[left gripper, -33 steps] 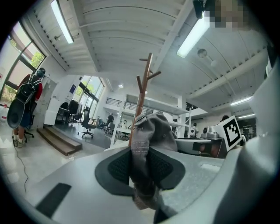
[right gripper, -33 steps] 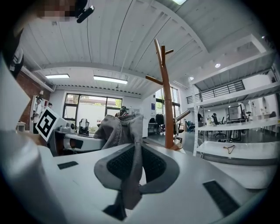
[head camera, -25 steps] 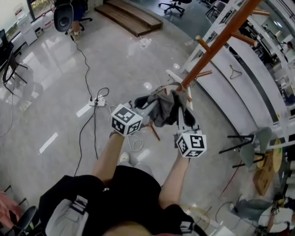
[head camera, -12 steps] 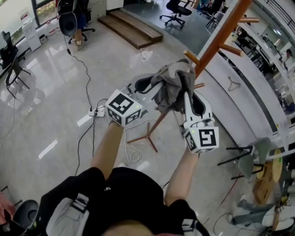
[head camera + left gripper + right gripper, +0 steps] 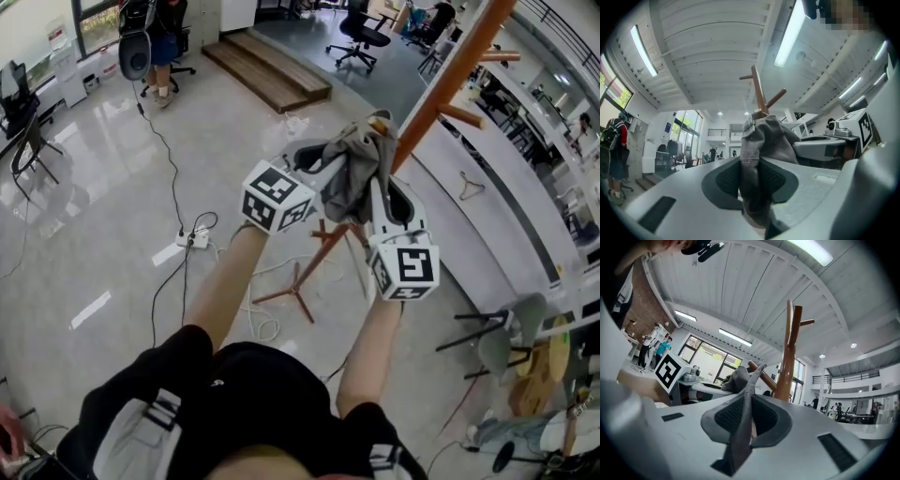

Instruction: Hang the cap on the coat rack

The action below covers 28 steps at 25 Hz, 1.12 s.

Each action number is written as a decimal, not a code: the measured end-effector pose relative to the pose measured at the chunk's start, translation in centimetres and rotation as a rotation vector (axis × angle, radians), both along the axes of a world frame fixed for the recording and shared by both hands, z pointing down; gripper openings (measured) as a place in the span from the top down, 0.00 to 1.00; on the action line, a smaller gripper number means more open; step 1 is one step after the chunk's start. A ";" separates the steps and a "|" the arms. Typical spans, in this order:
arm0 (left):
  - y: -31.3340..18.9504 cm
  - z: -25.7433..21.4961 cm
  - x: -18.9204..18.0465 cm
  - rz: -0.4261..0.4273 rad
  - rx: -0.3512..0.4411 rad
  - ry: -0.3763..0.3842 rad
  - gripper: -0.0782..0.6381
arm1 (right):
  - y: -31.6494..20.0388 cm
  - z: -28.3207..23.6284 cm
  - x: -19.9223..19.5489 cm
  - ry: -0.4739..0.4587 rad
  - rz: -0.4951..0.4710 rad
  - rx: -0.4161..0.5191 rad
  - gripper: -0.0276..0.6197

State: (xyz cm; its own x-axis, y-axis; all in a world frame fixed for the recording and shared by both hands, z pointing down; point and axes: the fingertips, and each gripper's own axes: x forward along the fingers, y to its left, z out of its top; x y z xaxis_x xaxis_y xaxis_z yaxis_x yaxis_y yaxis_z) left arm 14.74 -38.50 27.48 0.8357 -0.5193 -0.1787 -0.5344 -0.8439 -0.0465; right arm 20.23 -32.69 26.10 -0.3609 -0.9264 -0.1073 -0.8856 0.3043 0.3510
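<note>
The left claw (image 5: 317, 165) and right claw (image 5: 382, 187), both clenched on the cap (image 5: 354, 173), had raised it to a peg (image 5: 379, 122) of the rack (image 5: 450, 80), nearly hung.

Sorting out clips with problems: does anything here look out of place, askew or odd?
Only minor things. The cap is crumpled, pinched between the left claw and right claw by a peg of the coat rack. A cable trails loose across the floor to a power strip.

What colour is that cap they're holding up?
Grey; the cap shows best in the left gripper view.
</note>
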 end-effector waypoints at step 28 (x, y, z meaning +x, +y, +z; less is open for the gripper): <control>0.9 6.7 1.5 -0.009 -0.216 0.047 0.51 | 0.2 5.3 5.1 -0.278 0.042 -0.006 0.75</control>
